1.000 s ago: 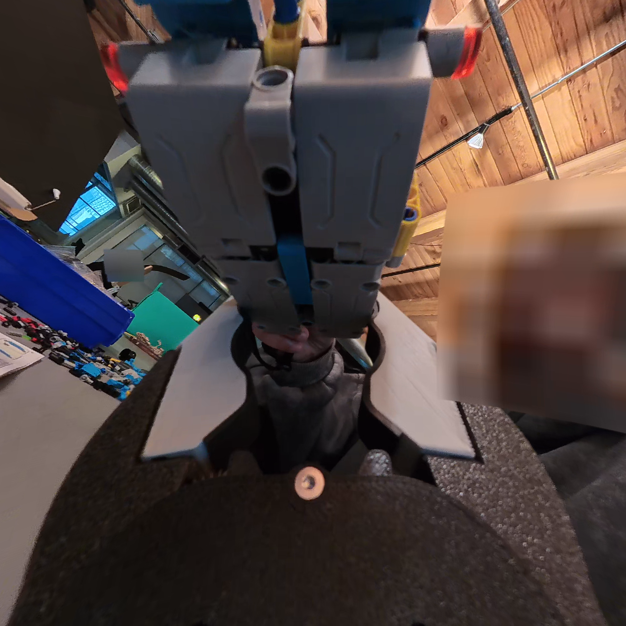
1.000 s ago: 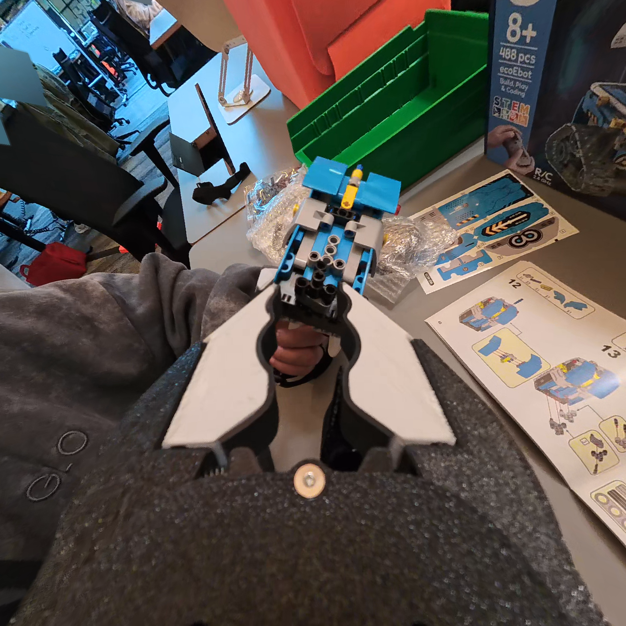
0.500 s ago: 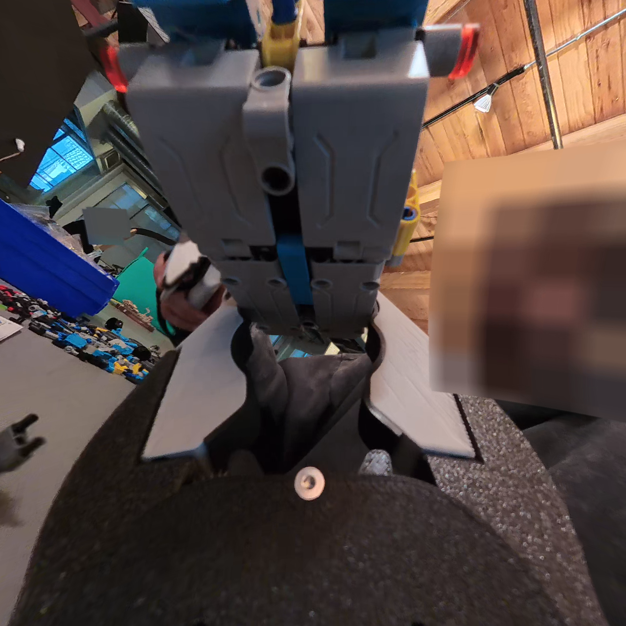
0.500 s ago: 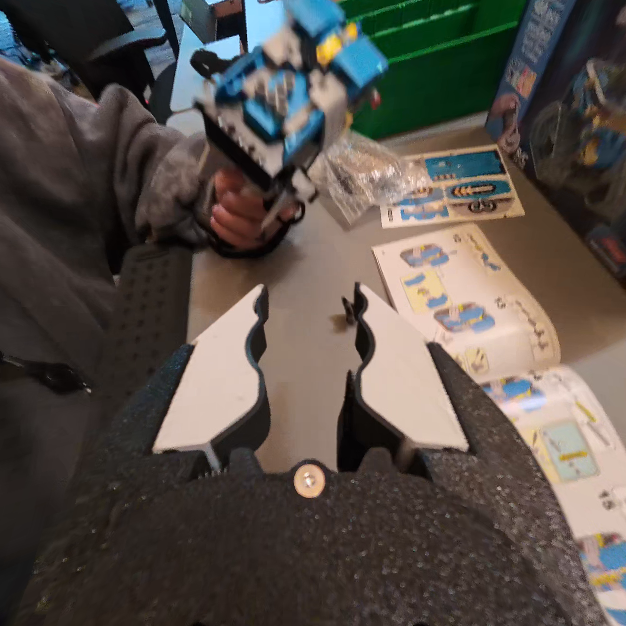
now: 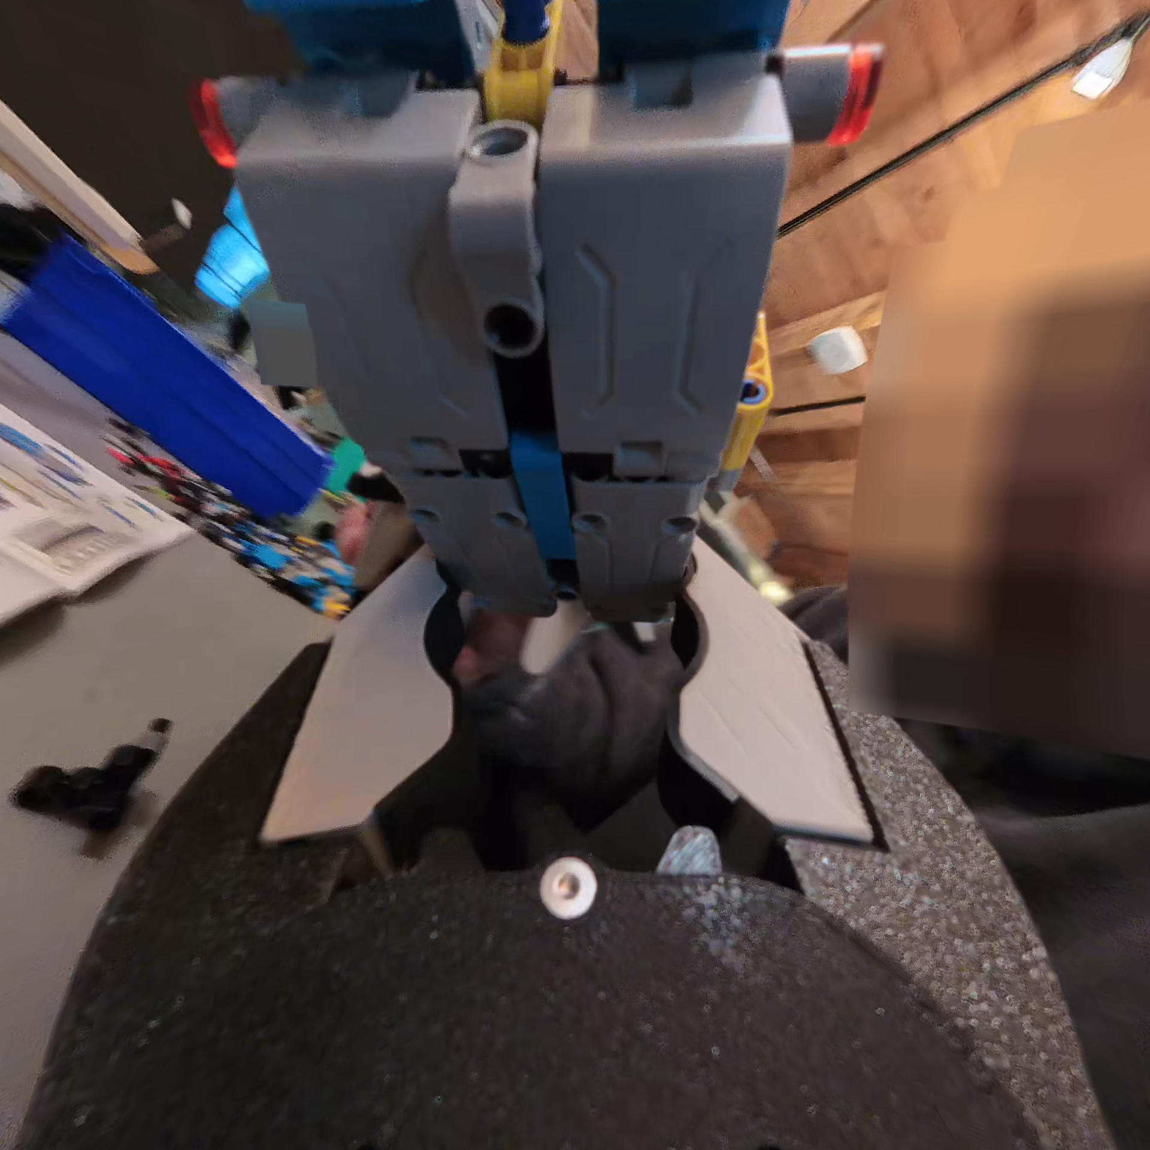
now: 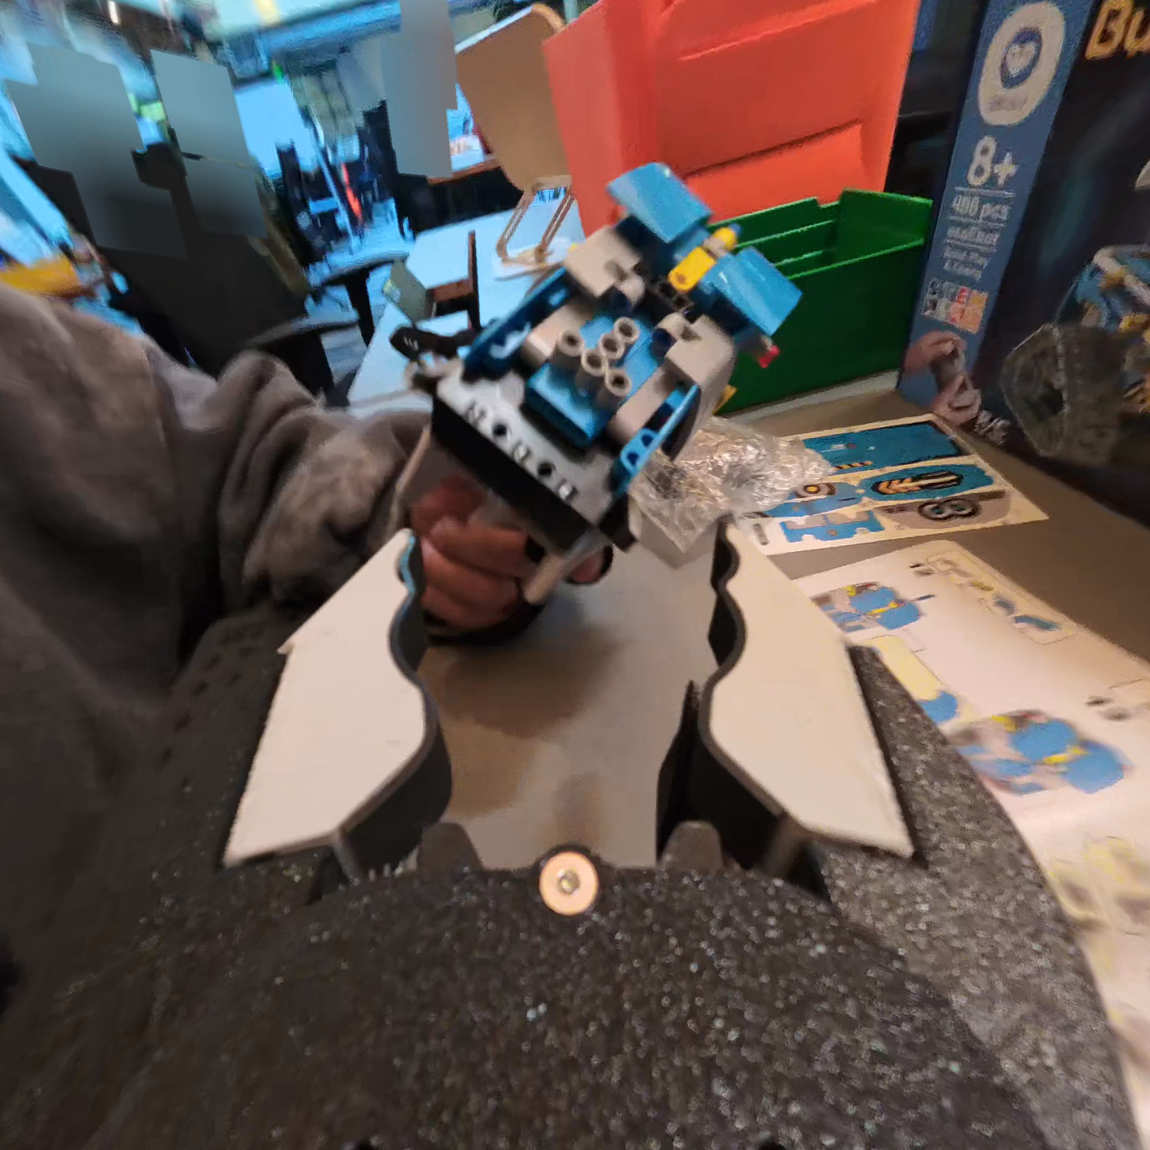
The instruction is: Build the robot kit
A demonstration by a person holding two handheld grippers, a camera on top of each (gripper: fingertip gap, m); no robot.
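Right wrist view: green bin (image 6: 871,299) interior hidden.

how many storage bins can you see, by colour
green bin: 1
orange bin: 1
blue bin: 1
total: 3

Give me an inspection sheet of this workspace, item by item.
Surface: grey tabletop, bare between the right fingers.
Job's things: blue-and-grey brick-built model clamped in left gripper, raised off the table.
Clutter: printed instruction booklet, sticker sheet, crinkled clear plastic bag, small black brick piece.
Grippers: left shut on the model; right gripper open, empty.
Cables: nothing seen.
Surroundings: green plastic bin, orange bin, blue bin, printed toy box, wooden ceiling.
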